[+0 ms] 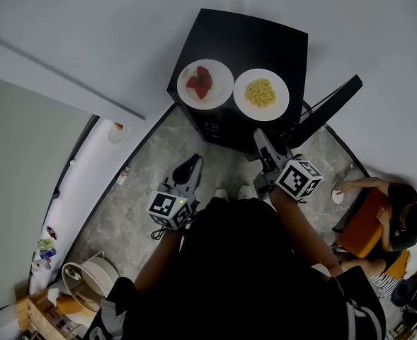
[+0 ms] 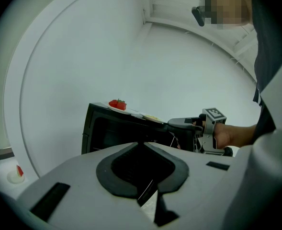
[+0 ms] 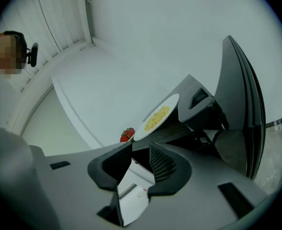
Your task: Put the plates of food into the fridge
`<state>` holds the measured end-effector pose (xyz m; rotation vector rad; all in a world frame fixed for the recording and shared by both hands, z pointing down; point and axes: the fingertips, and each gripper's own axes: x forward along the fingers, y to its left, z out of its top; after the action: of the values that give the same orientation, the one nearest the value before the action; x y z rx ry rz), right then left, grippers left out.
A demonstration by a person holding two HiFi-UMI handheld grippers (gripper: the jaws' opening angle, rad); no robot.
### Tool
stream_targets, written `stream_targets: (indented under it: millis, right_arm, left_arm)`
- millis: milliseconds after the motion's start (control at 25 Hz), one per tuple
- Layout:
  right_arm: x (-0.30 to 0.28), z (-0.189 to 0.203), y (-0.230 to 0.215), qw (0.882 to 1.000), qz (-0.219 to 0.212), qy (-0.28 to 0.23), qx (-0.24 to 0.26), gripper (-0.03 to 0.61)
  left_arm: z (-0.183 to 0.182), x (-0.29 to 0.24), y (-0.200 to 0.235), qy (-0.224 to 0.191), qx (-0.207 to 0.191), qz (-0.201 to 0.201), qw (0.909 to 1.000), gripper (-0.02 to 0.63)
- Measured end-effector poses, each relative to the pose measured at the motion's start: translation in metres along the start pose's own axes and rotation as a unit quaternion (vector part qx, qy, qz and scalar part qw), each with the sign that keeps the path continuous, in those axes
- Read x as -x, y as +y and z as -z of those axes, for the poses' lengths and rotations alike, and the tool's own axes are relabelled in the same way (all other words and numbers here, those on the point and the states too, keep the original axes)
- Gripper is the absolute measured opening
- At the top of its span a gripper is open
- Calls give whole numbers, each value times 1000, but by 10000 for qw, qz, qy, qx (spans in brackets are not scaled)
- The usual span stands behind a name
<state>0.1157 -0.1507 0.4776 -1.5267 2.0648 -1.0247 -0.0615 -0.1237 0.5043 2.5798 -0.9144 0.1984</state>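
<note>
A small black fridge (image 1: 254,40) stands against the wall with its door (image 1: 330,110) swung open to the right. On its top sit two white plates: one with strawberries (image 1: 204,83) and one with yellow food (image 1: 260,93). My right gripper (image 1: 260,139) hovers just in front of the fridge below the yellow plate (image 3: 157,116), its jaws open with nothing between them. The strawberries (image 3: 127,134) and the door (image 3: 241,104) show beyond it. My left gripper (image 1: 192,163) hangs lower and to the left, shut and empty. It faces the fridge (image 2: 112,133) and the strawberry plate (image 2: 118,104).
A person (image 1: 389,222) sits on the floor at the right beside an orange thing. A round white object (image 1: 95,275) and clutter lie at the lower left. A small white item with a red spot (image 1: 116,129) rests by the left wall.
</note>
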Motion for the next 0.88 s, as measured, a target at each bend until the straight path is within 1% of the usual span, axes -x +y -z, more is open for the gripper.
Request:
stream_targets:
  millis: [80,520,760,880]
  right_arm:
    - [-3,-1,-1,10000,50,-7,8,109]
    - [-18,-10,-9,9972,68,-222,-711,121]
    - [-22,-19,-11,9913,129,-509,-1203,123]
    - [-24,-23,-14,9873,108,-646,-1449,121]
  left_arm:
    - [-1,-3,1,3,5,6,10000,31]
    - [-1,-9,4,53,-65,-16,10000,31]
    - [0,-8,3,153,-58,-65,9998,31]
    - [0,-8,1,181,-138,-65,9997,31]
